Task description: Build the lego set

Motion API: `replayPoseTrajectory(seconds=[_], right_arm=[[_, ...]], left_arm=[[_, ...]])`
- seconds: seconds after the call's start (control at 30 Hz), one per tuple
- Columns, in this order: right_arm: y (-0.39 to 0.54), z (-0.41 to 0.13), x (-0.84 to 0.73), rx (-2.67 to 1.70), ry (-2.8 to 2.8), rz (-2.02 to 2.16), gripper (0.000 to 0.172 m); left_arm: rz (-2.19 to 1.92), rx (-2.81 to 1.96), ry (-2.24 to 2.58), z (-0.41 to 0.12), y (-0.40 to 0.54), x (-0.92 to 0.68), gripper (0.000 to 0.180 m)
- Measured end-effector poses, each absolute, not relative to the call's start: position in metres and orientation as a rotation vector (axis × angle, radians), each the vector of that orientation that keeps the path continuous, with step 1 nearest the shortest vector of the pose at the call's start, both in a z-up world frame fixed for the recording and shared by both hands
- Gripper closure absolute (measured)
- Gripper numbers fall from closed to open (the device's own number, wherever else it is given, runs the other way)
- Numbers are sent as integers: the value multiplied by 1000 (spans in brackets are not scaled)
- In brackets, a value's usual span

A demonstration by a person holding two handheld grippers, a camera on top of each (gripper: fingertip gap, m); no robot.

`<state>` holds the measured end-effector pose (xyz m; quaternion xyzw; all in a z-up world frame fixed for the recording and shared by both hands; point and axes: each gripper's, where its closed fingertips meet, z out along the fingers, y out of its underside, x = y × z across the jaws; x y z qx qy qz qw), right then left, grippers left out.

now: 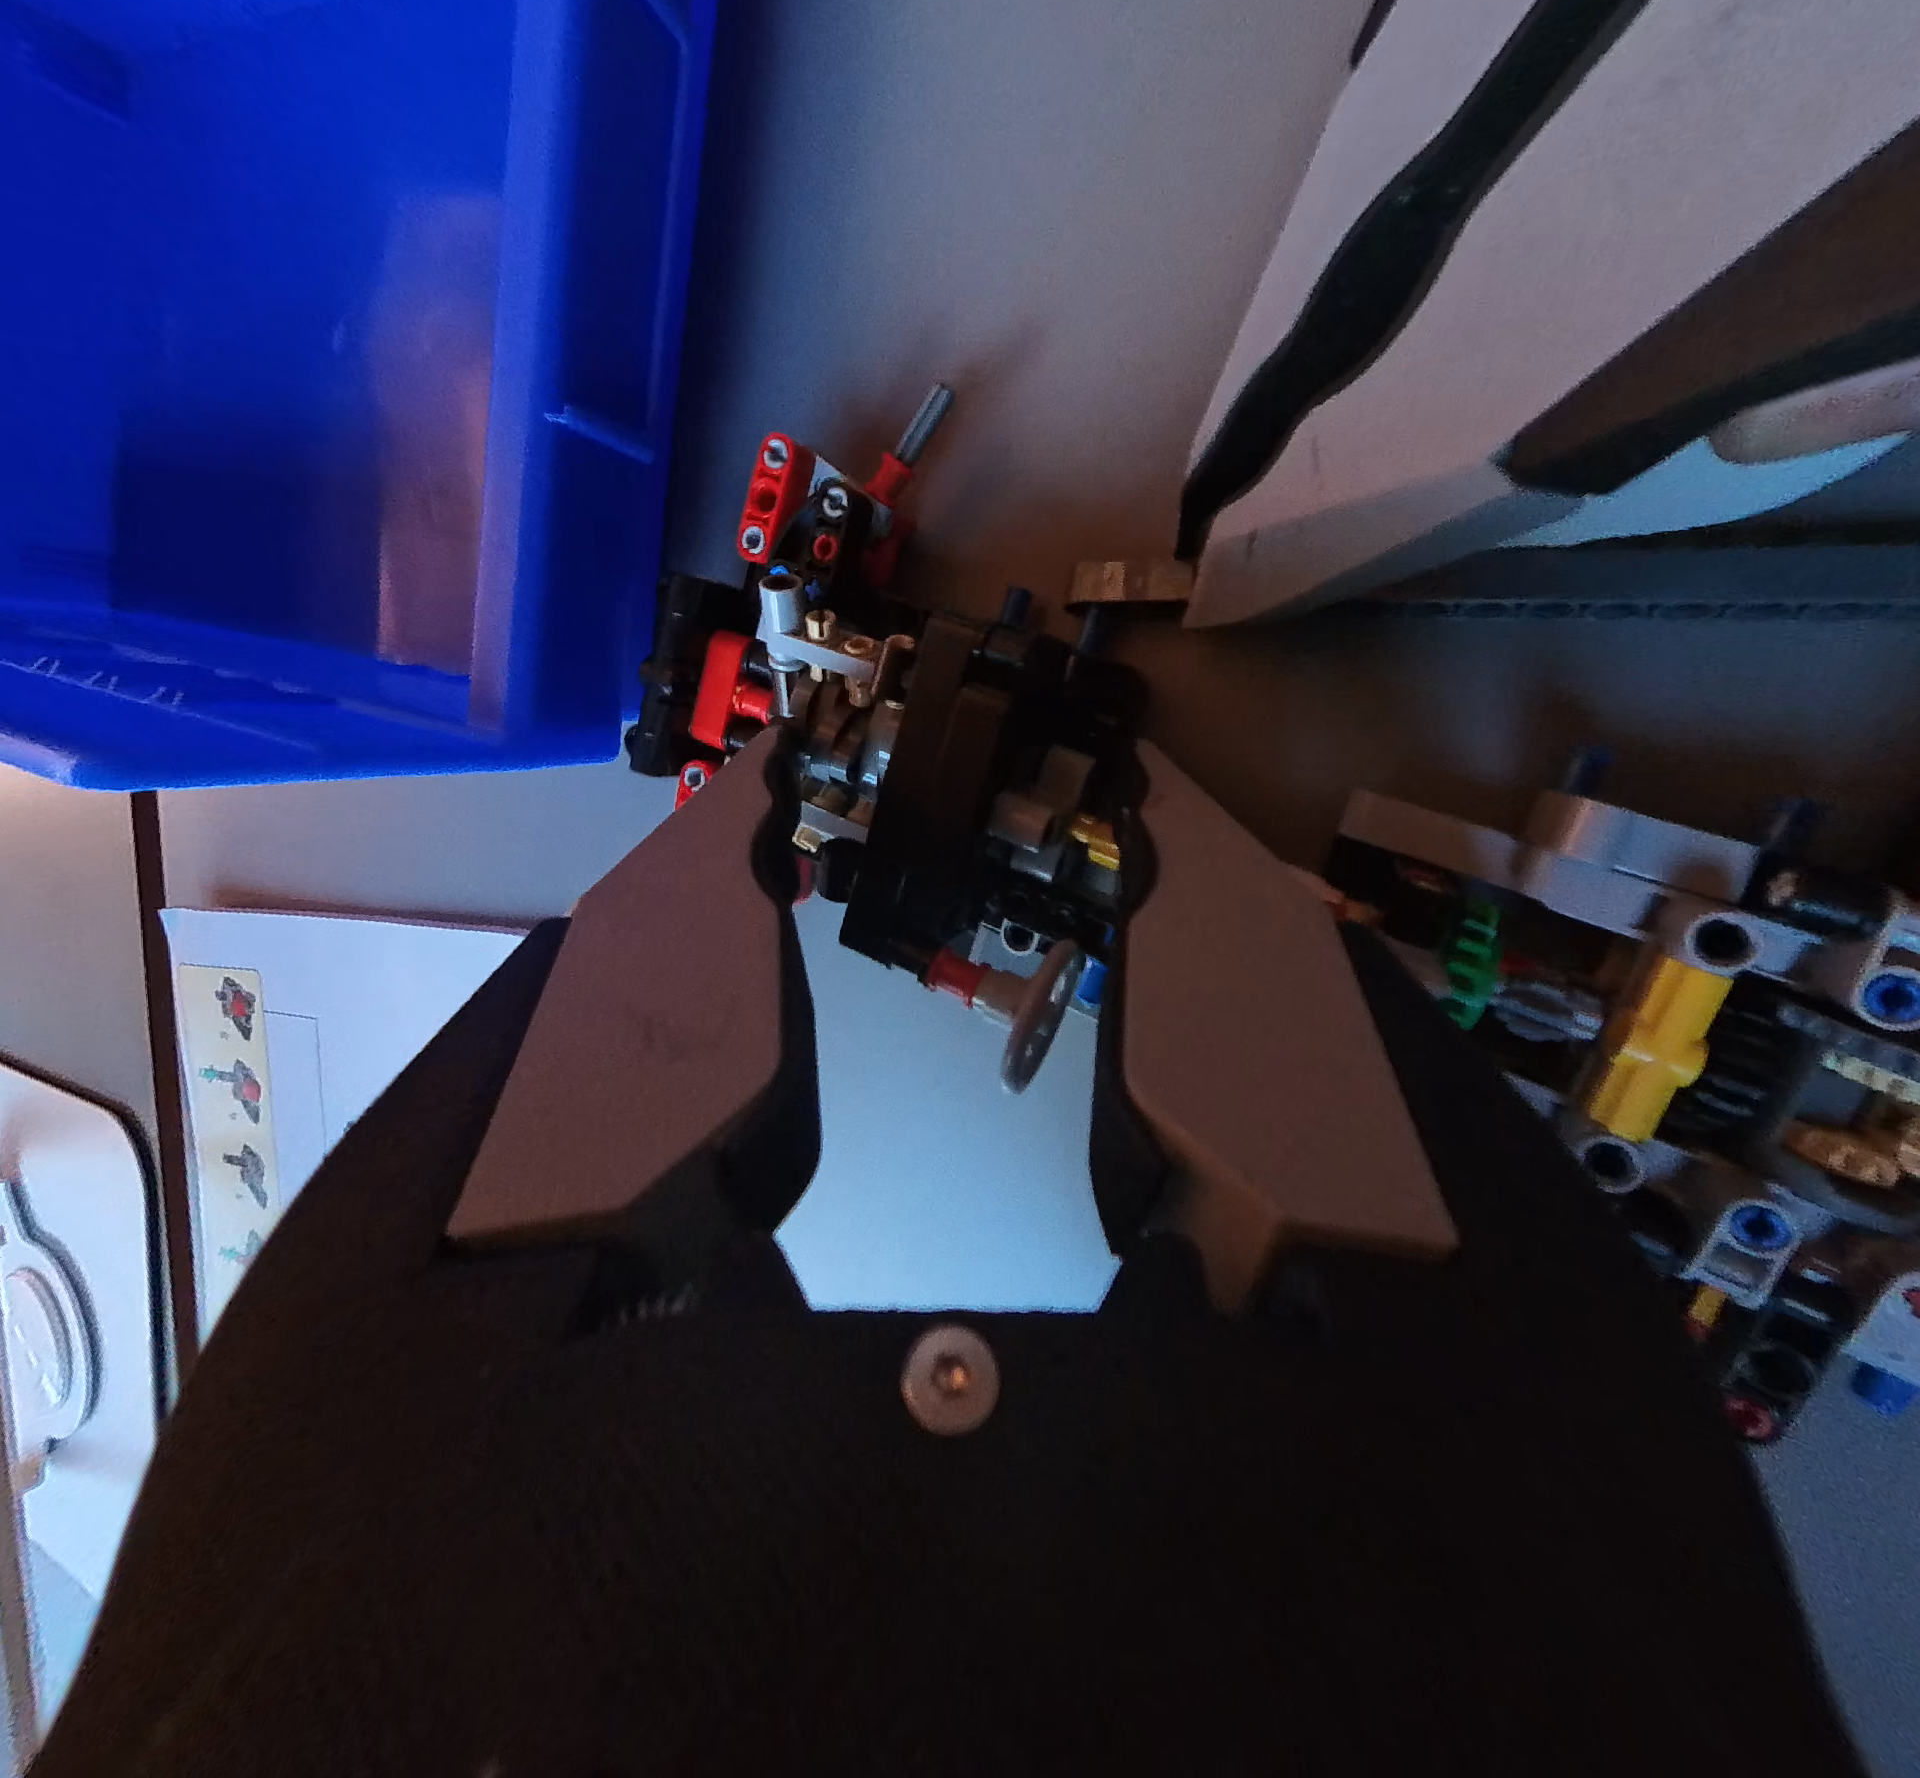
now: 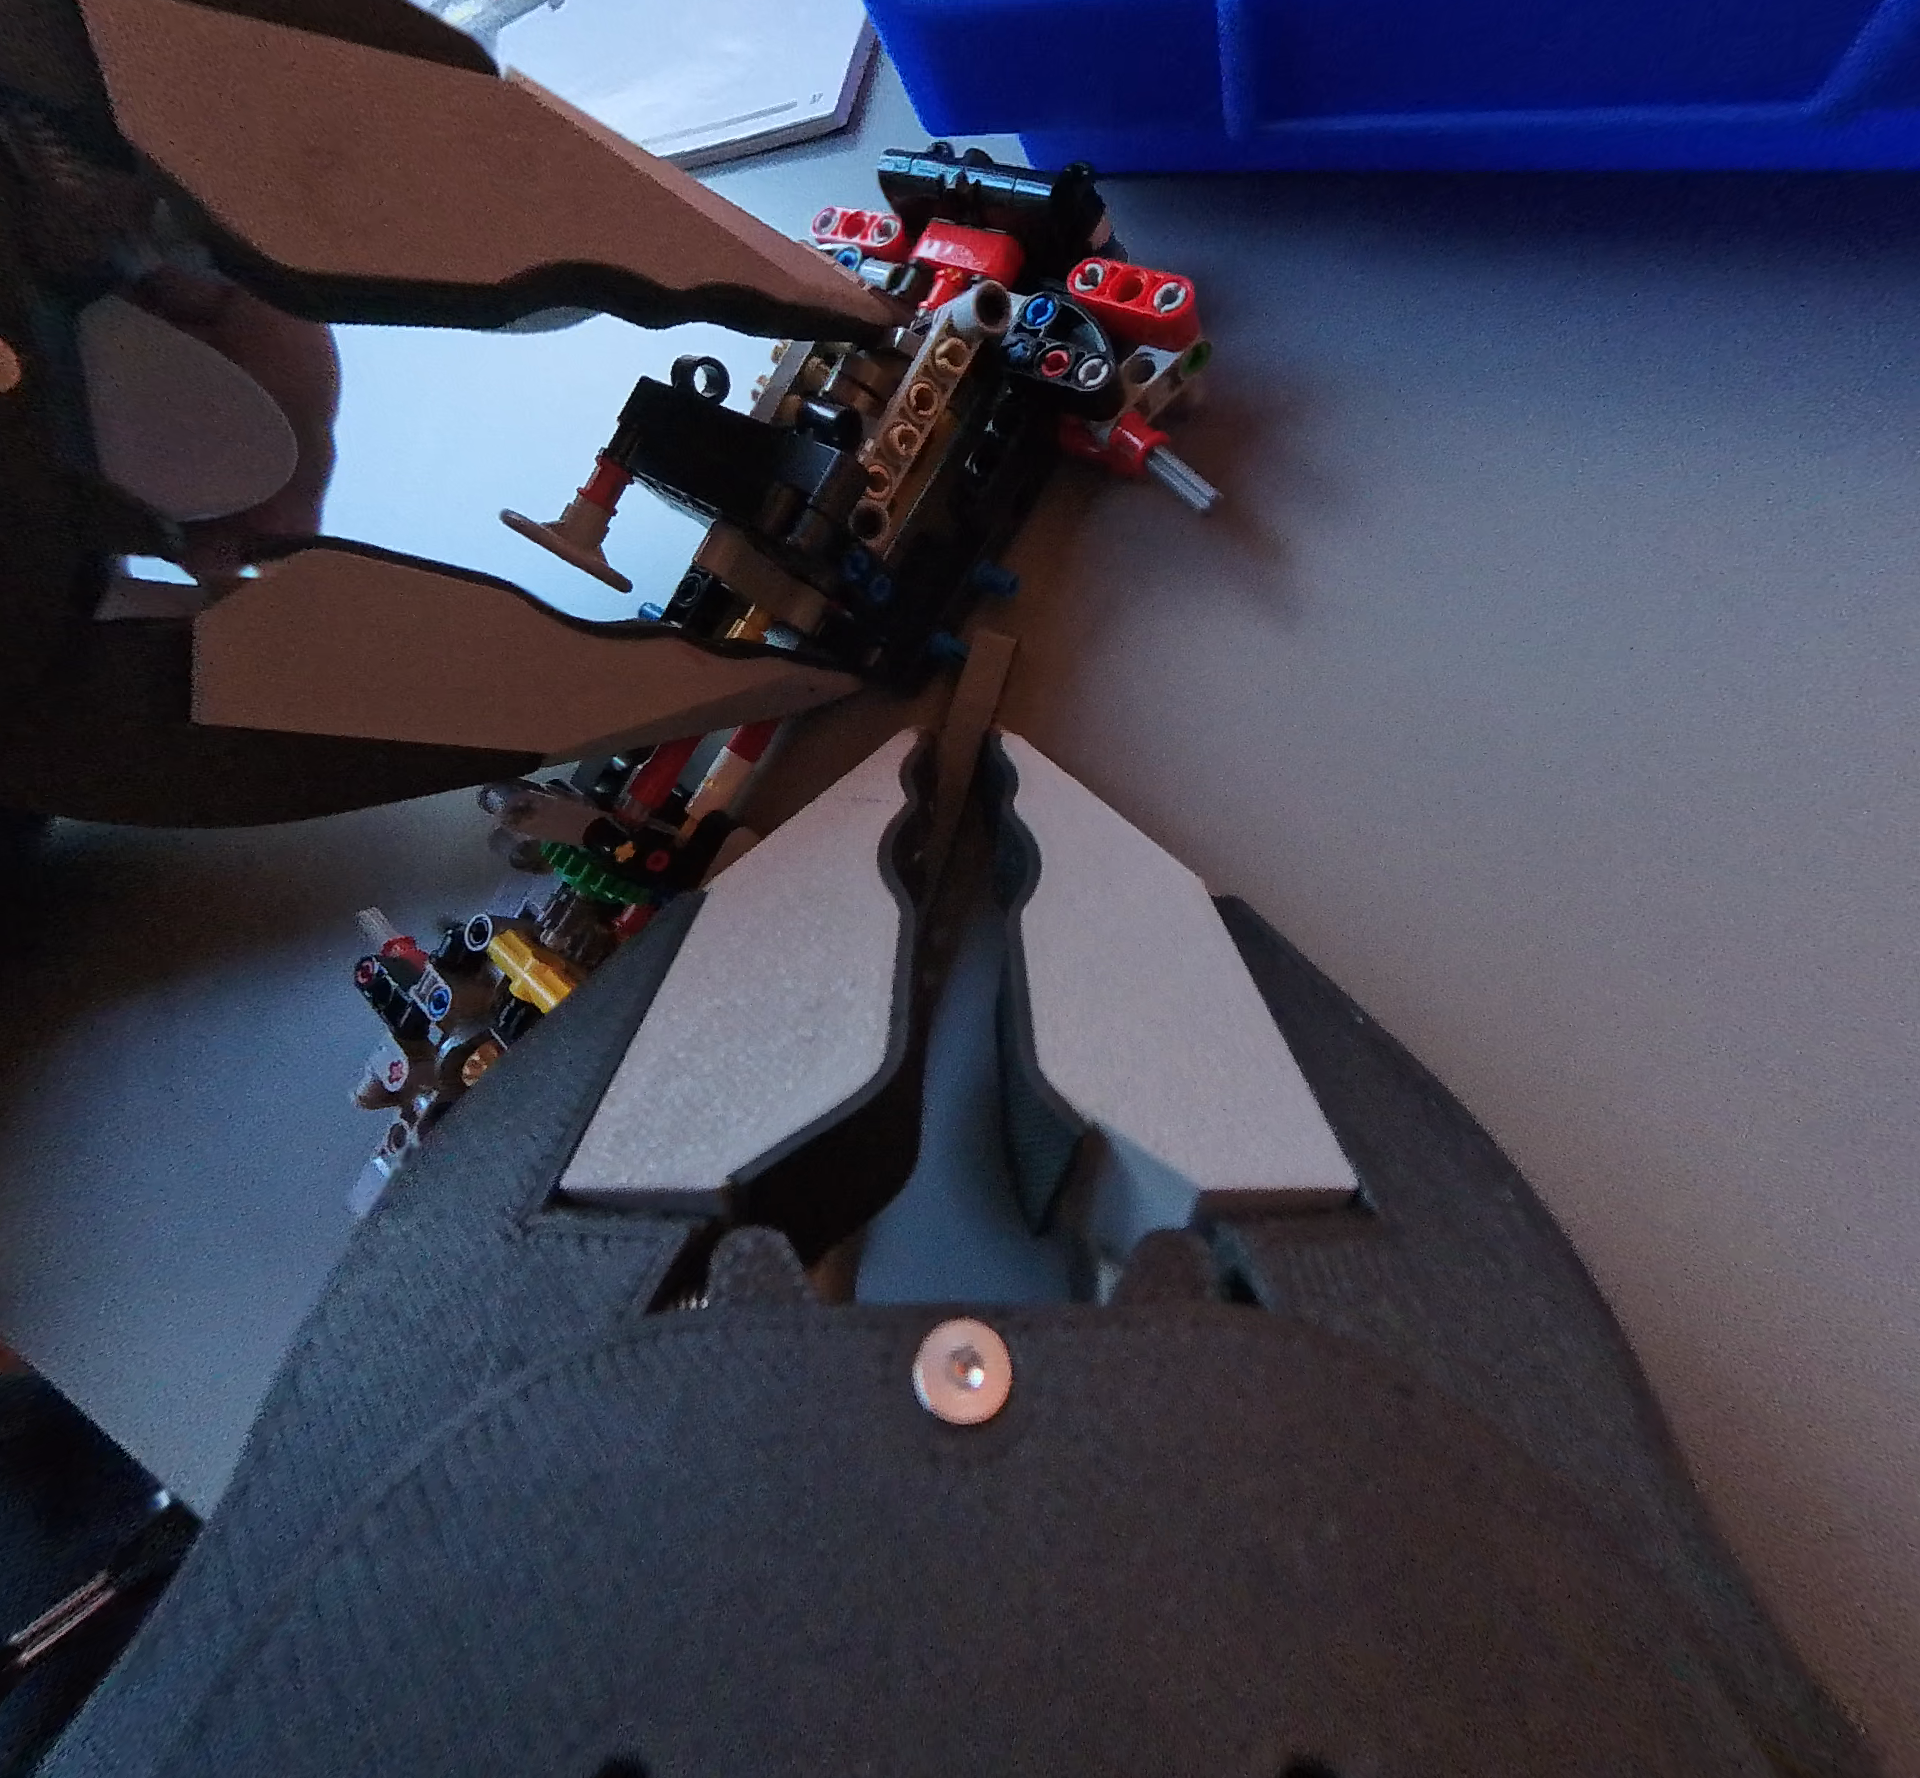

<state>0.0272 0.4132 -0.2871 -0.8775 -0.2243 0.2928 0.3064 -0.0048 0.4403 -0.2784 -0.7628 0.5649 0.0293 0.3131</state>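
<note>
In the left wrist view the left gripper fills the lower half of the frame, its jaws spread wide around a building-brick assembly at centre. The left fingertip lies against the grey and tan gear side of the assembly and the right fingertip against its black and yellow side, so the assembly is clamped between the pads. A small grey wheel on a red-tipped axle sticks out of the assembly toward the camera, over a white sheet. Just past the fingertips, red beams and a grey axle form the far end of the assembly. To the right lies a second brick build with a yellow piece, a green gear and blue pins. At lower left is an instruction booklet. A blue plastic bin fills the upper left, close to the assembly's red end.

In the right wrist view the right gripper rises from the bottom centre with its jaws nearly closed, pinching a thin tan flat piece edge-on; that piece reaches up to the black underside of the assembly. The left gripper enters from the left edge, its two fingers on either side of the assembly. The grey tabletop spreads to the right, and the bin sits at upper right.
</note>
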Motion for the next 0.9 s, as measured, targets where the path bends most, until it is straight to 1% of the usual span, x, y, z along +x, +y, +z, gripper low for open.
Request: replayPoseTrajectory(seconds=[0.6, 0.9], right_arm=[[412, -287, 33, -2383, -525, 769, 166], [412, -286, 30, -2387, -422, 901, 166]], left_arm=[[48, -1999, 1443, -278, 442, 0, 121], [43, -2008, 1410, -278, 442, 2, 121]])
